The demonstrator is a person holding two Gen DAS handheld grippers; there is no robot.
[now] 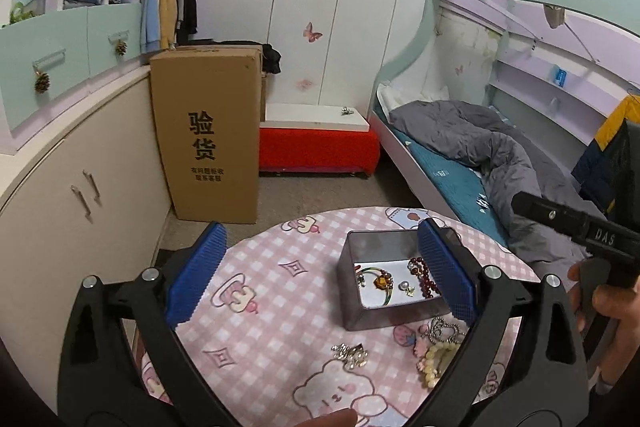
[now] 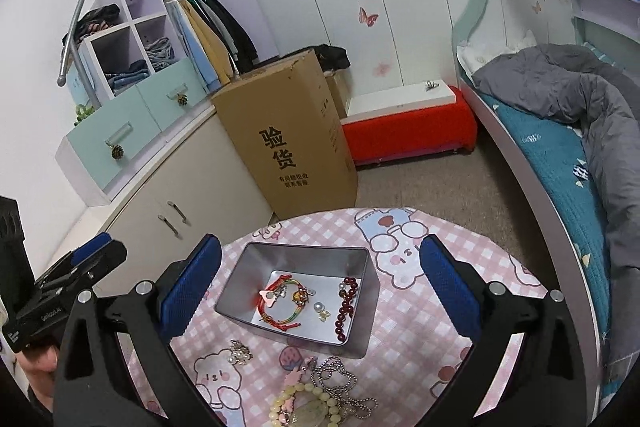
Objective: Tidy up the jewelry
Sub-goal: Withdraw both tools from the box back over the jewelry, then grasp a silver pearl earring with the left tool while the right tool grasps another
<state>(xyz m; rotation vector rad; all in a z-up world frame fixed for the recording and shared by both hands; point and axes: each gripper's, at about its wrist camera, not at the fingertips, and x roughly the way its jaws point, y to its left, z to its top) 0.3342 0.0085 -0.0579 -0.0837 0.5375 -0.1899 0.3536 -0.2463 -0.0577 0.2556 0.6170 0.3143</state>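
- Both tongs wide open, nothing held: left gripper (image 1: pixel 320 275) & right gripper (image 2: pixel 320 285) hover above the round table (image 2: pixel 460 327), over the tin.
- Metal tin (image 2: pixel 360 327) sits mid-table; inside: red cord bracelet (image 2: pixel 276 303), dark red bead bracelet (image 2: pixel 346 303), pearl (image 2: pixel 318 306).
- Still loose by near edge of table: brooch (image 2: pixel 239 351), cream bead bracelet (image 2: pixel 308 401), ball chain (image 2: pixel 340 379) – chain & beads overlap.
- Risks, my guess: grabbing chain may drag beads w/ it, since tangled; small brooch could slip from broad pads; pieces sit close to near edge, a nudge could send them off; bumping tin could shove it across the cloth.
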